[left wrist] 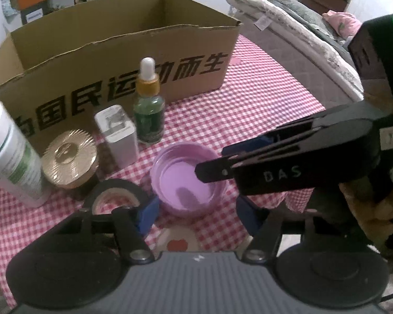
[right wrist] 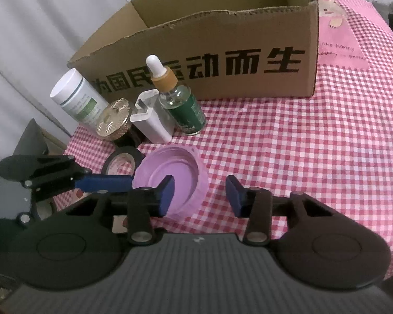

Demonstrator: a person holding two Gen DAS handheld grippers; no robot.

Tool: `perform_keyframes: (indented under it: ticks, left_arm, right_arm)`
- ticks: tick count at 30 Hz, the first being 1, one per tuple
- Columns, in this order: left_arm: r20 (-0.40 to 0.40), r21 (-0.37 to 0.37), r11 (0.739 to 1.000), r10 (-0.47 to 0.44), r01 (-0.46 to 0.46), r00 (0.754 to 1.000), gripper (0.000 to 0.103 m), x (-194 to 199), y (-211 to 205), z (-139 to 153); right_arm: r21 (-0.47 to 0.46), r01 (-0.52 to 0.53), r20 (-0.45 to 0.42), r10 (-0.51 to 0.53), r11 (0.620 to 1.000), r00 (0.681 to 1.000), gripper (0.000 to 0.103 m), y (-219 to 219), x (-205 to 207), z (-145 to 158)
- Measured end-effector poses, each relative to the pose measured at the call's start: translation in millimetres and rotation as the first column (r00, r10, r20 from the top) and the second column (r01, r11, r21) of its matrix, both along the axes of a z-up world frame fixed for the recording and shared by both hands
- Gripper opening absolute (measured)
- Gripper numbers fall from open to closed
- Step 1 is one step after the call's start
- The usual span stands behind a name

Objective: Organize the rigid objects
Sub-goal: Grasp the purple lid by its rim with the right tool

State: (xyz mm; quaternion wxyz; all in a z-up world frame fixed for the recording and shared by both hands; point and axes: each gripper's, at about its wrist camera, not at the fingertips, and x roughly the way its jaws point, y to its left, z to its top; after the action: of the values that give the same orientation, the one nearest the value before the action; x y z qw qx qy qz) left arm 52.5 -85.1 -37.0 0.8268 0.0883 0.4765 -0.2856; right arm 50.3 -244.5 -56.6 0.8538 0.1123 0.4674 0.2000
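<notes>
**Two grippers at one pink lid: risks of a crowded grasp**

A pink lid lies upside down on the checked tablecloth, in front of an open cardboard box. Just beside it a roll of black tape is seen, and behind it a dropper bottle, a small white box, a gold-topped jar and a white bottle are standing close together.

The left gripper is held wide open with the lid between its fingers; nothing is gripped. The right gripper is also open and empty; its left finger is placed over the hollow of the lid, the other outside the rim.

A collision is probably the main danger, because both tools are reaching the same lid. If the lid is squeezed only on its thin rim, it could tip or slide away. The tape could be pushed by the left finger, and the tall dropper bottle could be knocked over if the lid is shoved backward.
</notes>
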Motion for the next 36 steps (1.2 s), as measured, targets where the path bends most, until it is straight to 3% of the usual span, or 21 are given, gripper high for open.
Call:
perform_keyframes:
  ticks: [8,13,20,28,36]
  left_arm:
    - [0.036,-0.014,0.998,-0.060,0.060,0.998,0.065,5,-18,0]
    - [0.087,0.055,0.995,-0.088,0.083,0.992,0.068,4,-25,0]
    - [0.100,0.132,0.987,-0.104,0.091,0.990,0.073,8,-35,-12]
    - [0.120,0.149,0.985,-0.109,0.091,0.987,0.071,10,-42,-15]
    - [0.155,0.139,0.986,-0.115,0.094,0.981,0.071,5,-43,-8]
  right_arm:
    - [-0.003,0.039,0.008,-0.039,0.999,0.999,0.037,-15,-1,-3]
    - [0.013,0.060,0.011,-0.060,0.998,0.998,0.037,-23,-3,-3]
    - [0.029,0.063,0.014,-0.064,0.998,0.998,0.037,-26,1,-7]
    - [0.022,0.070,0.024,-0.071,0.997,0.997,0.025,-27,2,-8]
    - [0.036,0.074,0.021,-0.075,0.997,0.997,0.024,-26,0,-7]
